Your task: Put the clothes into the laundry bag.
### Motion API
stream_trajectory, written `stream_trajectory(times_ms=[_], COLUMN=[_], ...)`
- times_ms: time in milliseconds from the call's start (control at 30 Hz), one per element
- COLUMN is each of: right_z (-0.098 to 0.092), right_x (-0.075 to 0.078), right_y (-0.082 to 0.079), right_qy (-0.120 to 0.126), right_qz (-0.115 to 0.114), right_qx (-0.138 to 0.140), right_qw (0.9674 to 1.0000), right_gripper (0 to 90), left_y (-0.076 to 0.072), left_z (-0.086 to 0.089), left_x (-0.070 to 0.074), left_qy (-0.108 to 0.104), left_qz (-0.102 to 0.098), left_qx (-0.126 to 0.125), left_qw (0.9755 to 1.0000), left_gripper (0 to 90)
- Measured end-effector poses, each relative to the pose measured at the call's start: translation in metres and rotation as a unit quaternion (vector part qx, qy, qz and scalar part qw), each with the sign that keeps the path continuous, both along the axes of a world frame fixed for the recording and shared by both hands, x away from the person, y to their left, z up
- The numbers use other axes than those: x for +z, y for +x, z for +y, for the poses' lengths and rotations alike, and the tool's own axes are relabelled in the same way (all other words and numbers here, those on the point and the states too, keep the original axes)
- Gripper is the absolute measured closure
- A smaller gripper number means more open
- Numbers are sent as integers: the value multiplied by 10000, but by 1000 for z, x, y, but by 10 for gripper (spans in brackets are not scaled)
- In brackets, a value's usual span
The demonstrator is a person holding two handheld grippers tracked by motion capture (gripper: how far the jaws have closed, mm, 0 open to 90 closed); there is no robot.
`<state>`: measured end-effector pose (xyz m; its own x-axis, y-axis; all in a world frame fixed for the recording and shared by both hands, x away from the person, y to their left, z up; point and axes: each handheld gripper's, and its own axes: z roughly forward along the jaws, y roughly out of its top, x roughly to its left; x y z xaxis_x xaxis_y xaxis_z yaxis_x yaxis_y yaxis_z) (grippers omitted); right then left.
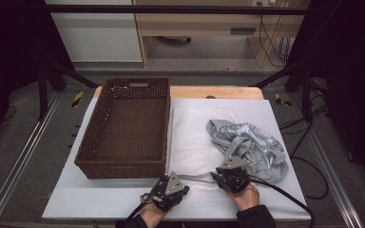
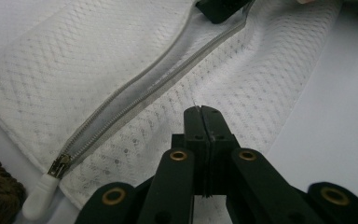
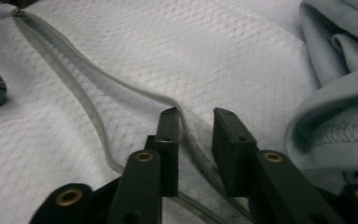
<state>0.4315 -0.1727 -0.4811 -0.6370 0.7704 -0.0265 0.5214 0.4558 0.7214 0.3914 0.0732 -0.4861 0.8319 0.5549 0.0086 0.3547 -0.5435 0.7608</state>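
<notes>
Straddling the open zipper [image 3: 121,95] of the white mesh bag [image 1: 190,137], the right tongs [image 3: 196,116] stand narrow, not yet pinching. The left tongs [image 2: 202,112] are closed on the mesh by the zipper. The grey garment [image 1: 252,145] beside the bag remains unpacked.

Wicker basket [image 1: 123,128], white mesh bag [image 1: 190,137], grey garment [image 1: 252,145], two grippers at front edge

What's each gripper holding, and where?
Left gripper jaws are shut, seemingly pinching the bag mesh just beside the zipper. Right gripper jaws straddle one zipper edge, open, gripping nothing yet.
</notes>
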Motion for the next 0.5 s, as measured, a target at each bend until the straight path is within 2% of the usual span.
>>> stream_trajectory(times_ms=[133, 433, 500], right_z=[0, 0, 0], right_x=[0, 1, 2], right_y=[1, 3, 4], right_qy=[59, 51, 11], right_qz=[43, 125, 117], right_qx=[-101, -94, -105], right_qw=[9999, 9999, 9999], right_gripper=[832, 846, 888], left_y=[0, 1, 2], left_z=[0, -1, -1], left_x=[0, 0, 0], left_qy=[-18, -6, -9], left_qz=[20, 31, 27], left_qx=[-3, -5, -6], left_qw=[10000, 10000, 10000], left_gripper=[883, 872, 870])
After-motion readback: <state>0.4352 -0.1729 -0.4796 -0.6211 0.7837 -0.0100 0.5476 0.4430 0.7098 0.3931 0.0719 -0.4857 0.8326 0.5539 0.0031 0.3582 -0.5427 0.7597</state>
